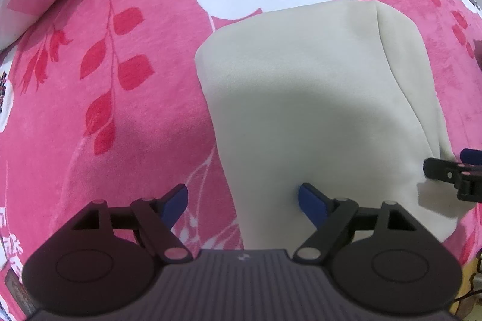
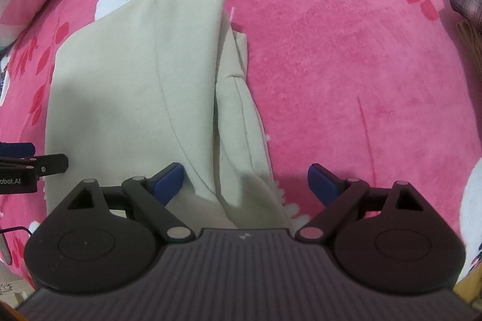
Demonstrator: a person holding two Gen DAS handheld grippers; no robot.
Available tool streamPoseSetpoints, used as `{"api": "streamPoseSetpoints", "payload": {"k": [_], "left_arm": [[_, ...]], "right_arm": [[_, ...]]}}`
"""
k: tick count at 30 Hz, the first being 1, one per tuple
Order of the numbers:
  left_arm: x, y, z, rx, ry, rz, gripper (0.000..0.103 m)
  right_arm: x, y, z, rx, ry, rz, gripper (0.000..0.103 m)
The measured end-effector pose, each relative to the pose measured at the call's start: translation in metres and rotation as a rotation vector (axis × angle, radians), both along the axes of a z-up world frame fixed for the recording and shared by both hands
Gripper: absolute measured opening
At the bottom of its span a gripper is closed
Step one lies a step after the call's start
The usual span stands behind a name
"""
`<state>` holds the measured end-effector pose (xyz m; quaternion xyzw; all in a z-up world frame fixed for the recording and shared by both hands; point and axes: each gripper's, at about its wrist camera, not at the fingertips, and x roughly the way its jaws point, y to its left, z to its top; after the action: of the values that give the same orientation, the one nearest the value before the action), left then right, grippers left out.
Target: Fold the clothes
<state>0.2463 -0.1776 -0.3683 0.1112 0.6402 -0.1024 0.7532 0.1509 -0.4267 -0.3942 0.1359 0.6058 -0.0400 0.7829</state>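
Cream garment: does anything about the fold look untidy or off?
Yes. On the cream garment, an under layer sticks out past the top layer's right edge, so the edges don't line up.

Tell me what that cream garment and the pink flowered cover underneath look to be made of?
The cream garment looks like a soft, matte brushed knit, maybe fleece: no sheen, faint seam lines, thick rounded folds. The pink flowered cover looks like plush velvety fleece: its short nap shows lighter and darker brushed streaks. Both are guesses from surface look alone.
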Motion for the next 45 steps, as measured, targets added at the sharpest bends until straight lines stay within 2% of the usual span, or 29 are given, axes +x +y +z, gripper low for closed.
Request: {"api": "streamPoseSetpoints", "payload": {"k": [10,12,19,26,29,33,38,41,45], "left_arm": [[0.003,-0.002,-0.001,0.014,0.007,-0.007,0.086],[0.003,-0.002,-0.002,0.017,0.008,-0.009,0.086],[0.004,-0.001,-0.004,0.022,0.014,-0.008,0.089],[0.004,0.002,-0.005,0.009,0.023,0.0,0.09],[0.004,0.008,-0.005,-0.02,0.026,0.017,0.089],[0.001,0.03,0.003,-0.182,-0.035,0.054,0.087],[0.007,0.07,-0.019,-0.495,0.108,0.162,0.087],[0.011,0.084,-0.036,-0.603,0.163,0.206,0.087],[0.018,0.089,-0.052,-0.691,0.179,0.182,0.087]], "right_arm": [[-0.007,0.001,0.014,0.011,-0.04,-0.039,0.091],[-0.006,0.002,0.017,0.0,-0.052,-0.041,0.097],[-0.001,0.002,0.027,-0.017,-0.104,-0.044,0.101],[0.01,-0.002,0.028,-0.016,-0.13,-0.04,0.102],[0.014,-0.006,0.024,-0.004,-0.126,-0.062,0.102],[0.019,-0.02,0.012,0.104,-0.102,-0.136,0.102],[0.023,-0.039,-0.001,0.307,-0.126,-0.184,0.102],[0.03,-0.046,-0.009,0.44,-0.183,-0.166,0.102],[0.053,-0.05,-0.031,0.51,-0.179,-0.145,0.102]]}}
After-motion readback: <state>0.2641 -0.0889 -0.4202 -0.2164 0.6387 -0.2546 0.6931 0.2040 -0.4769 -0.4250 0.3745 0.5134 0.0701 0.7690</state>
